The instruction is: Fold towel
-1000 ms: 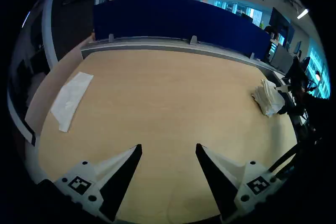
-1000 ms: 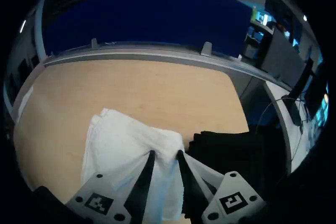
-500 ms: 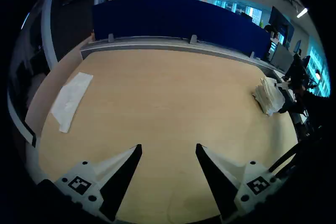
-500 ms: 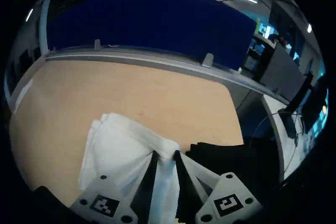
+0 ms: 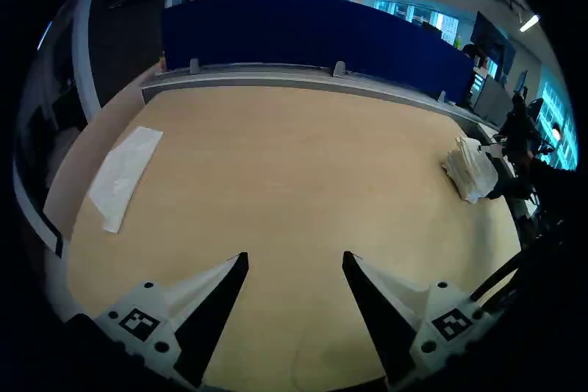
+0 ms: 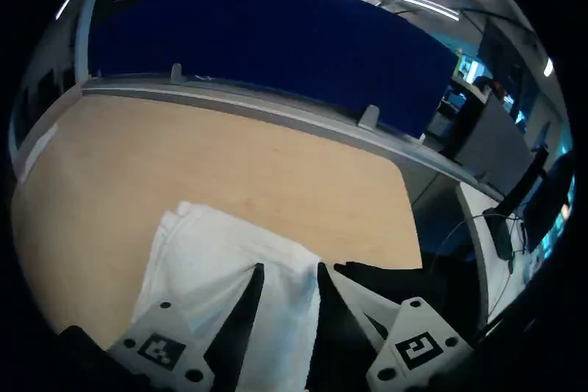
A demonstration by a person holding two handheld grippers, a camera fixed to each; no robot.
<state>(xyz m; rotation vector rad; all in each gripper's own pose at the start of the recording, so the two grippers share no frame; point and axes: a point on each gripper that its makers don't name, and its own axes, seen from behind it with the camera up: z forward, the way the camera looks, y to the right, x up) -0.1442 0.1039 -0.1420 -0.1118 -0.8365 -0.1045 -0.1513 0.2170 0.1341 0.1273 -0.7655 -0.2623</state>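
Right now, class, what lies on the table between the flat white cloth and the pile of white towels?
Nothing: in the left gripper view the table is bare wood between the flat cloth and the towel pile.

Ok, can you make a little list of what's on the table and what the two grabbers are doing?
Table: light wood, blue divider behind it
Left gripper: open, above bare wood
Right gripper: fingers flank part of the white towel pile; grip unclear
Flat towel: lying alone near the table's left edge, left gripper view
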